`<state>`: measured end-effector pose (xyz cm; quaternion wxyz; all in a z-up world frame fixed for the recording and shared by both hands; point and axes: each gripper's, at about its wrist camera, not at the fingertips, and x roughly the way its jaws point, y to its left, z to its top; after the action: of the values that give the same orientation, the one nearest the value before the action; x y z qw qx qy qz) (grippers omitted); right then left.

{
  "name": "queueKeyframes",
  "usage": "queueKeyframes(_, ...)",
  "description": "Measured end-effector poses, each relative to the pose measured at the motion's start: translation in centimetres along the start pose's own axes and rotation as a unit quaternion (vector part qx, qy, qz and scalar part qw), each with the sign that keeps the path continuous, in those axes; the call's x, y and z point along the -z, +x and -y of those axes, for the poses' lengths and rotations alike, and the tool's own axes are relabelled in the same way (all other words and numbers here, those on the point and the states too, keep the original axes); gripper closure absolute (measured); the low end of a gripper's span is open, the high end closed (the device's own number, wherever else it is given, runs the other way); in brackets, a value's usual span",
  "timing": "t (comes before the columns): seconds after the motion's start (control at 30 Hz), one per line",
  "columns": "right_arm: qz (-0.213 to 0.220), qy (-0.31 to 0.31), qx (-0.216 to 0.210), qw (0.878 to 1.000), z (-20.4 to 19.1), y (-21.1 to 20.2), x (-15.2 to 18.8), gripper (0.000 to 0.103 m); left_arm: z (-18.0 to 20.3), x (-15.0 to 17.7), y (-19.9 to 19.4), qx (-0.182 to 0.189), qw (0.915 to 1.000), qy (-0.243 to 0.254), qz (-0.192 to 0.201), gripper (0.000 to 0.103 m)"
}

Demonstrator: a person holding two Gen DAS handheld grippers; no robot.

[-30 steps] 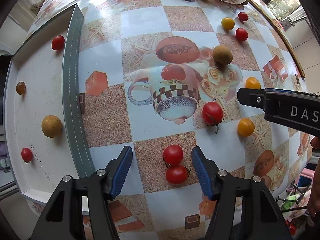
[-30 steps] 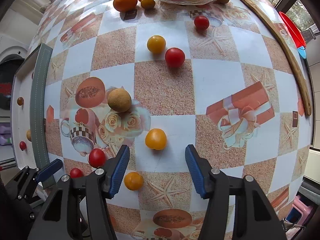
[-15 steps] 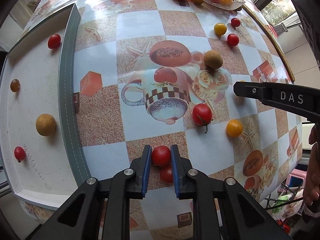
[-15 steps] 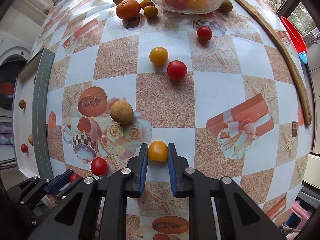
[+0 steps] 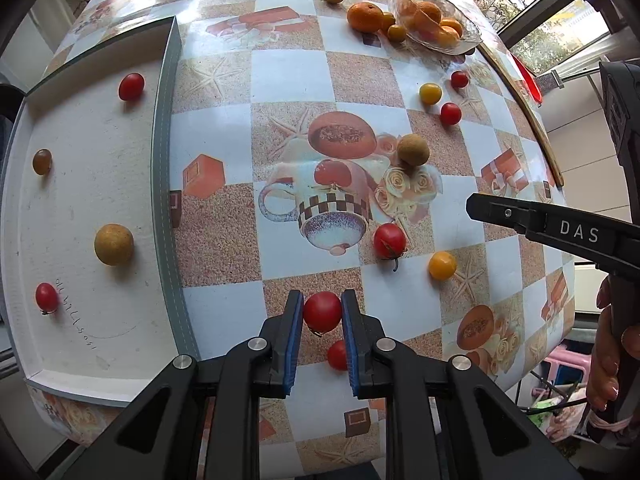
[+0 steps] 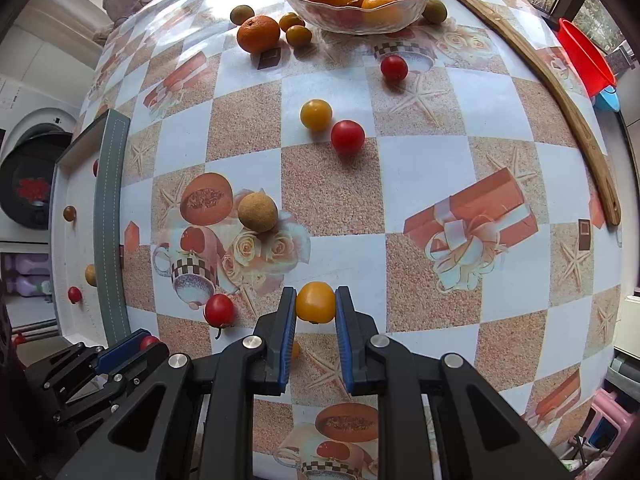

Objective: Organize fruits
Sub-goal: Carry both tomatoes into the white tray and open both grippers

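Your left gripper (image 5: 322, 314) had its jaws clamped on a red tomato (image 5: 322, 311), just right of the white tray (image 5: 80, 200), with another red tomato (image 5: 337, 355) on the cloth beneath. Your right gripper (image 6: 315, 303) pinched a yellow tomato (image 6: 315, 302), farther right of that tray, beyond the stemmed tomato (image 6: 219, 309).

Red cherry tomato (image 5: 322, 311) pinched near-centre; yellow cherry tomato (image 6: 315, 302) likewise; loose fruit scattered; glass bowl (image 6: 356, 24) far.

Both the left gripper (image 5: 322, 317) and right gripper (image 6: 315, 307) point steeply downward, jaws clamped together on something small.
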<state>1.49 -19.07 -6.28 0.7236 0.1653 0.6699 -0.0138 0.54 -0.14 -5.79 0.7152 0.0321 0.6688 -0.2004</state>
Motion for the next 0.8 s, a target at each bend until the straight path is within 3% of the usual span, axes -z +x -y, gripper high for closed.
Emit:
queueKeyframes(0.37,0.000,-0.032,-0.008,0.999,-3.3,-0.9,0.0,0.082,-3.2,0.2,-2.6,-0.001,0.9989,-0.036,0.029,0.082)
queueKeyframes(0.8,-0.001,-0.099,-0.020,0.995,-11.4,-0.5,-1.7,0.082,-10.5,0.1,-6.4,-0.022,0.9908,-0.103,0.085,0.082)
